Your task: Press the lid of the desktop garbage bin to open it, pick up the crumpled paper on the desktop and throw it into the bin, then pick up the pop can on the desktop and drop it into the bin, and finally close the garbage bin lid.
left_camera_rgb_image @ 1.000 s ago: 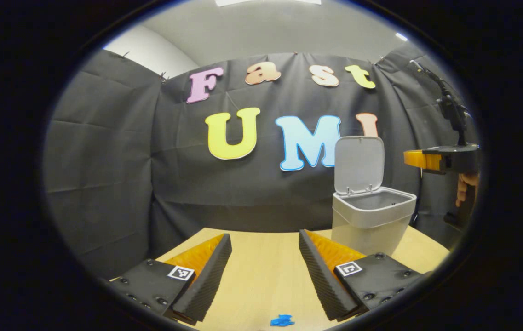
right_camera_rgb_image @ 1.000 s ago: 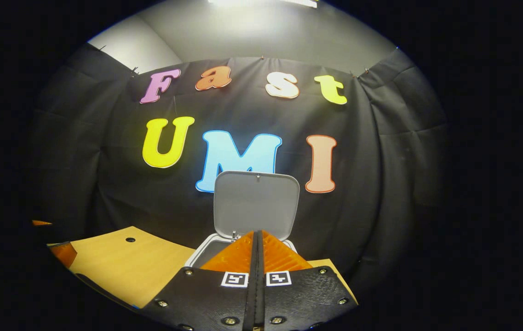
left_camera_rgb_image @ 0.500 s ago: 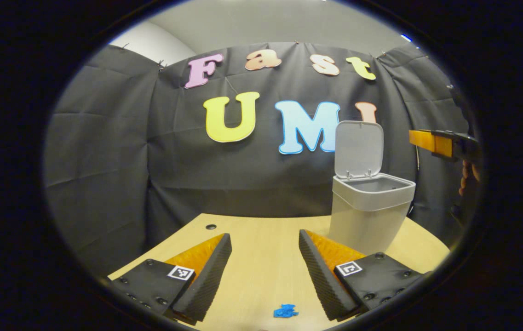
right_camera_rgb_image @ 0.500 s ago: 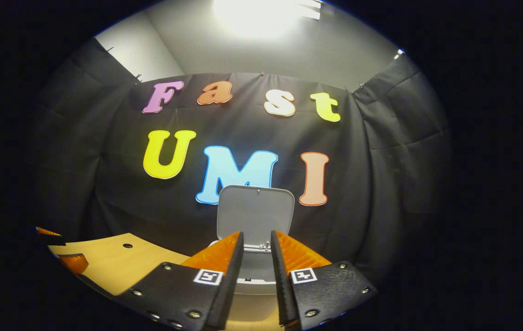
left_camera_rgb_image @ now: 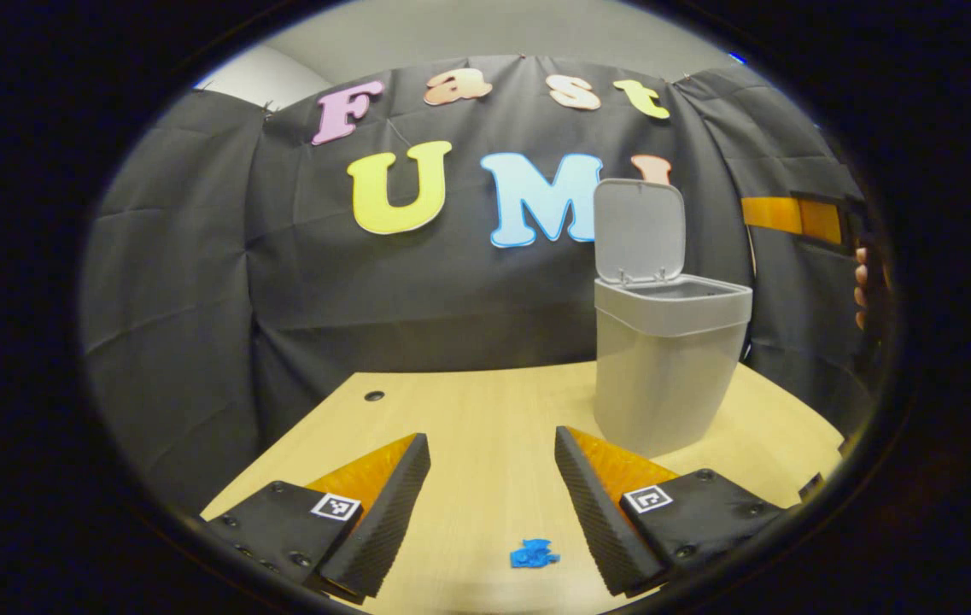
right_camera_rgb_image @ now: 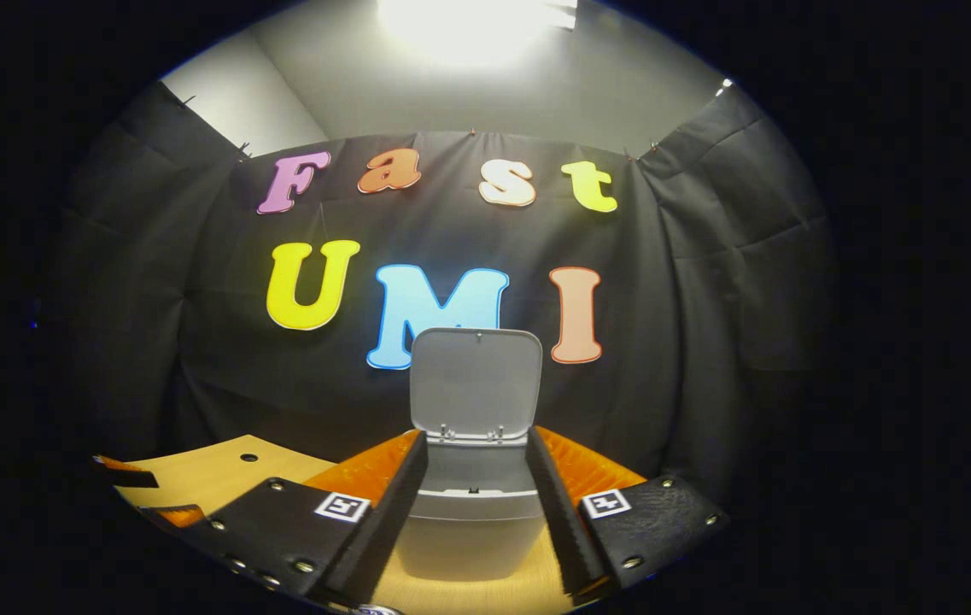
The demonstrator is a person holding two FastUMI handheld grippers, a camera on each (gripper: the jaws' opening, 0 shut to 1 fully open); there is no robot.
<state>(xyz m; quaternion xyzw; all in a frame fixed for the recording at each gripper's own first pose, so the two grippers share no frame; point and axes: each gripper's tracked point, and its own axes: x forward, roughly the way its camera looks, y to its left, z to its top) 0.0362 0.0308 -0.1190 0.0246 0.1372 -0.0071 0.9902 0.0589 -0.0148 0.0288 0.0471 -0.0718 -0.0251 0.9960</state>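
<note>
The desk [left_camera_rgb_image: 468,427] carries the garbage bin [left_camera_rgb_image: 664,376] toward its far right edge, well back from the near edge. Its lid [left_camera_rgb_image: 639,229] stands upright and open on the rear hinge. The lid looks like light, stiff plastic; a gentle push on its top front edge should swing it down. The right gripper [right_camera_rgb_image: 475,504] faces the bin, fingers apart and holding nothing. The left gripper [left_camera_rgb_image: 489,500] hovers over the near desk, likewise spread and unloaded. A small blue scrap [left_camera_rgb_image: 534,554] lies between its fingers.
</note>
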